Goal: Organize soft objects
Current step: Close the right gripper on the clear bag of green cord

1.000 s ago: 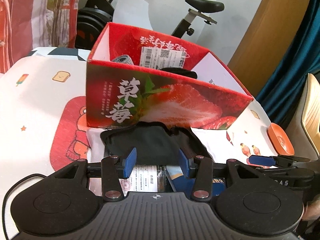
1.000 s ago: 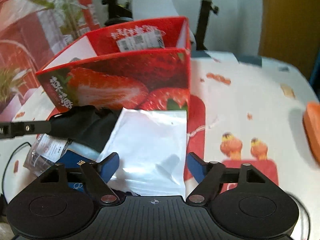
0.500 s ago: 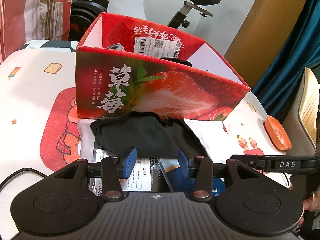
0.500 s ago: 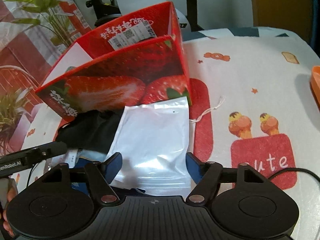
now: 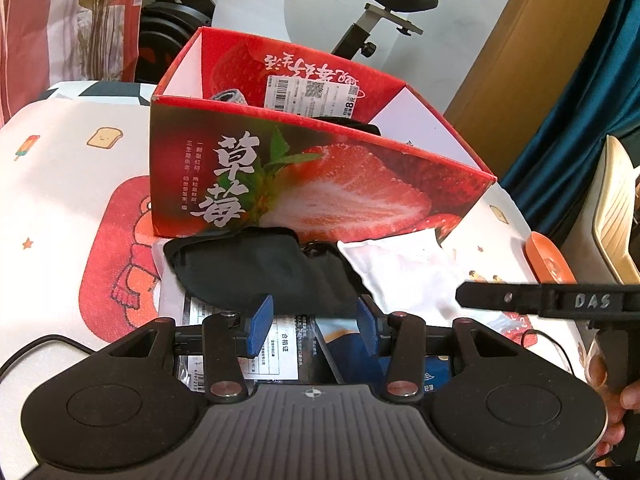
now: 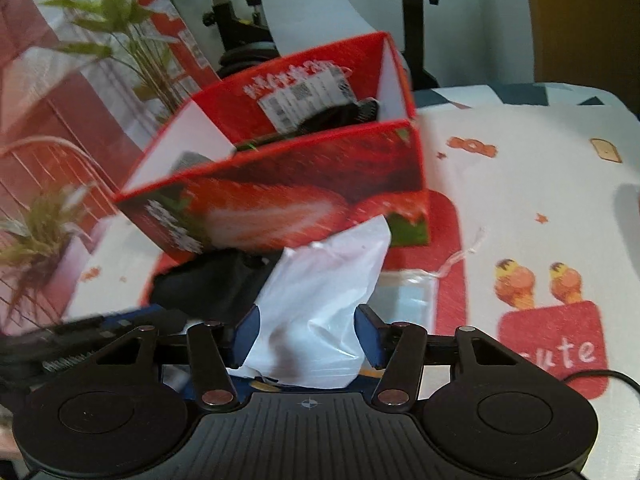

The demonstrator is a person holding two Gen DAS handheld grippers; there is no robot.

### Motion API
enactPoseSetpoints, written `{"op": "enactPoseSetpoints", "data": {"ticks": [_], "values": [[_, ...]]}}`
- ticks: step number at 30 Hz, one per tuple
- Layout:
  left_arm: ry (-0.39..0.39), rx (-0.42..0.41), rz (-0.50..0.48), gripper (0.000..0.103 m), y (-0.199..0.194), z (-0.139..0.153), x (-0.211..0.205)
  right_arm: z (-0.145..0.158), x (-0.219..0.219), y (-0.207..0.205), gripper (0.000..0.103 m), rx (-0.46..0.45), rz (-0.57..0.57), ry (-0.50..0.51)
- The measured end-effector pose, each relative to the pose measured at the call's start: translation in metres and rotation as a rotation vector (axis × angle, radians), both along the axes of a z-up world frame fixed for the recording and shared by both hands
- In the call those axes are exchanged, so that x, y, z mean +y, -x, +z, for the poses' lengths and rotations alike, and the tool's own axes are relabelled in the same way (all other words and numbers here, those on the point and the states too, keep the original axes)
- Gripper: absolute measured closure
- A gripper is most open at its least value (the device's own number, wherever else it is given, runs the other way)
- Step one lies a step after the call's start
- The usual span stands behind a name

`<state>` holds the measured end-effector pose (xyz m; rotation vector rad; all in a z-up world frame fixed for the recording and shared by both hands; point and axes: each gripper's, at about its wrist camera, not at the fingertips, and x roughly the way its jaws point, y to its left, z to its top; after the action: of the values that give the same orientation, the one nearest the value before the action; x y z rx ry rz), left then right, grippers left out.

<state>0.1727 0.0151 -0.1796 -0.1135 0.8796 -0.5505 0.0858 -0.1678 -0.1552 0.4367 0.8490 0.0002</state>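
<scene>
Two grippers face a red strawberry-printed box (image 5: 320,184) on a cartoon-print tablecloth (image 5: 60,184). Left gripper (image 5: 314,322): blue pads apart, released, hovering over a black fabric piece (image 5: 256,272) lying just in front of the box. Right gripper (image 6: 307,334): pads on either side of a white plastic bag (image 6: 320,300), which appears bunched and lifted beside the black fabric; whether the pads actually pinch it cannot be told through the blur. Dark items (image 6: 340,114) lie inside the box.

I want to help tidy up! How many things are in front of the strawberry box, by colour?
Black: 1, cloth pouch
White: 1, plastic bag
Blue: 1, packet
Clear: 1, labelled bag
Total: 4 showing; more may hide underneath.
</scene>
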Motion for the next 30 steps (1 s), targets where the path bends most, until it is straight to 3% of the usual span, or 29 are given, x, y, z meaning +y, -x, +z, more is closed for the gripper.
{"op": "enactPoseSetpoints", "data": {"ticks": [6,12,19,30], "values": [[0.016,0.006,0.028,0.055,-0.002,0.0,0.008,0.01,0.012,-0.014,0.054,-0.036,0.037,-0.061],[0.023,-0.039,0.016,0.055,-0.001,0.009,0.013,0.017,0.026,-0.037,0.058,-0.059,0.085,-0.069],[0.019,-0.059,0.015,0.055,0.001,0.01,0.019,0.0,0.025,-0.052,0.063,-0.008,0.076,-0.102],[0.051,-0.112,0.008,0.055,0.007,0.02,0.029,0.002,0.031,-0.083,0.064,-0.022,0.068,-0.139]]}}
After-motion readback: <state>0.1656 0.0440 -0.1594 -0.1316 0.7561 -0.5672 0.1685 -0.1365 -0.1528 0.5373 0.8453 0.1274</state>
